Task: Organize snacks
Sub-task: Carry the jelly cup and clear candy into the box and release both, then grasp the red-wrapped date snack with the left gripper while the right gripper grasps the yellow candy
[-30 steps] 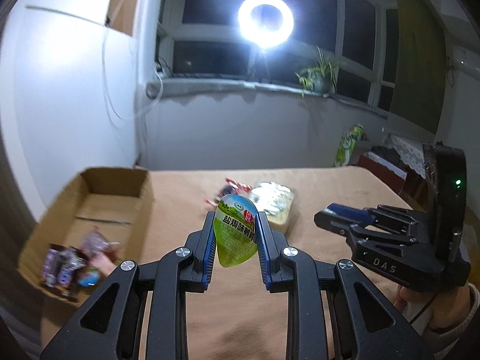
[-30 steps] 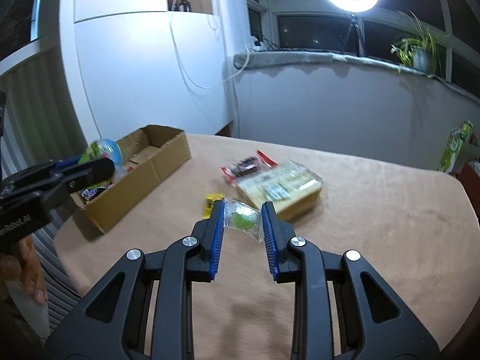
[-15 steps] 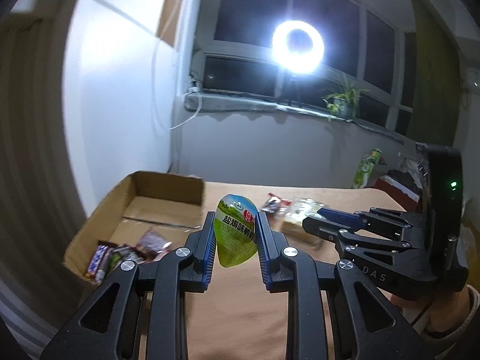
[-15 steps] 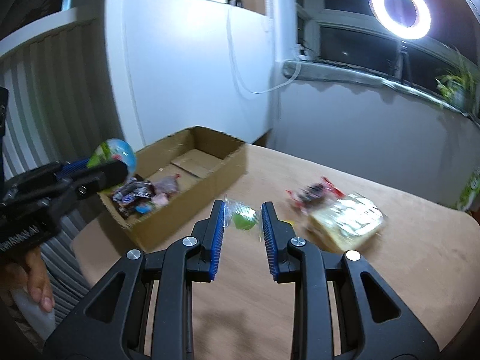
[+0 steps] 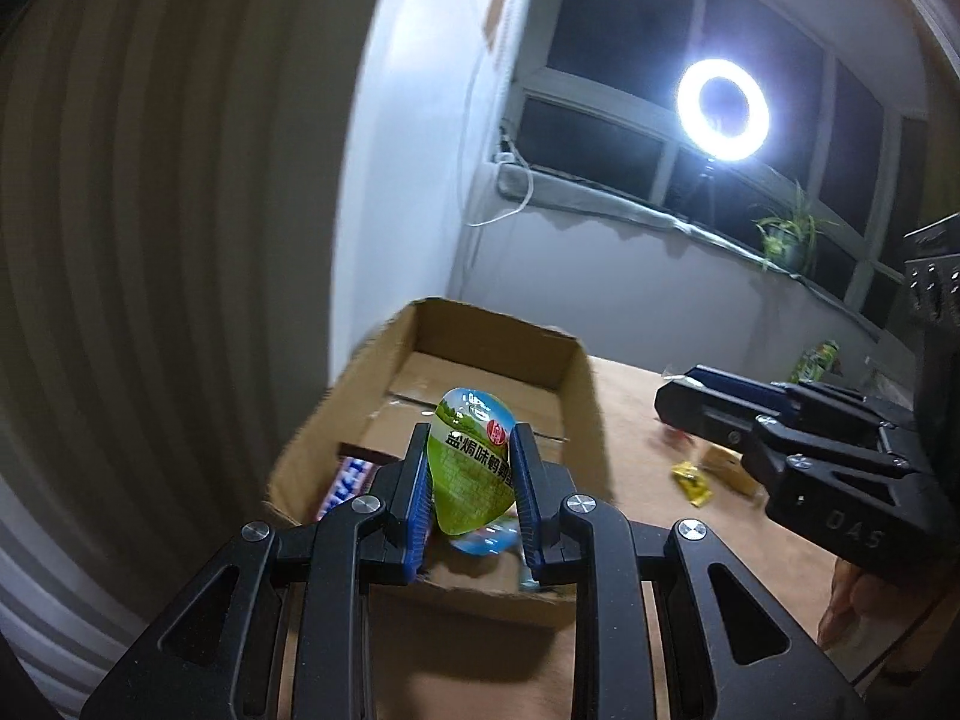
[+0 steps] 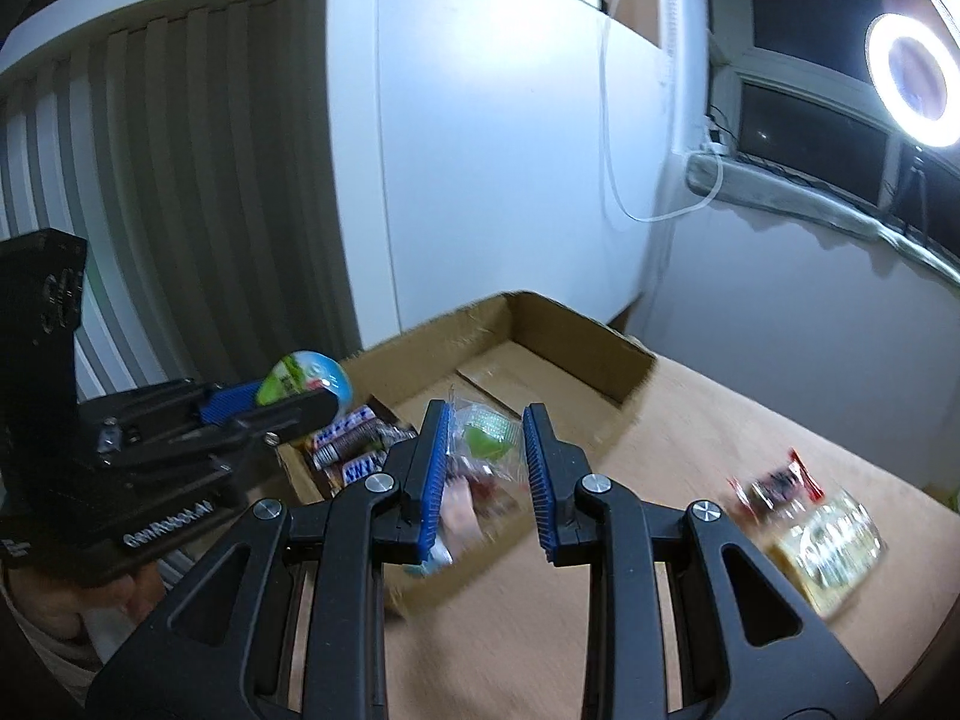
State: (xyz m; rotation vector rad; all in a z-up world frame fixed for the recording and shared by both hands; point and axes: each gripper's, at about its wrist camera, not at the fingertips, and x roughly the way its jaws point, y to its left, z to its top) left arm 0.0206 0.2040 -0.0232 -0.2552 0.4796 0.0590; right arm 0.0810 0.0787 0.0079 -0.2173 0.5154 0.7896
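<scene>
My left gripper (image 5: pixel 471 468) is shut on a green jelly cup (image 5: pixel 471 462) and holds it above the near end of the open cardboard box (image 5: pixel 576 360). In the right wrist view the same cup (image 6: pixel 303 378) shows in the left gripper (image 6: pixel 288 402). My right gripper (image 6: pixel 486 450) is shut on a clear packet with a green candy (image 6: pixel 489 441) and holds it over the box (image 6: pixel 576 324). Chocolate bars (image 6: pixel 351 450) lie in the box's near end.
A clear pack of biscuits (image 6: pixel 828 546) and a red-and-black wrapper (image 6: pixel 774 486) lie on the tan table (image 6: pixel 690 480) to the right. A yellow wrapper (image 5: pixel 693 480) lies beside the box. A wall stands close behind the box.
Both grippers have swung left from the loose snacks to over the cardboard box, each still holding its snack.
</scene>
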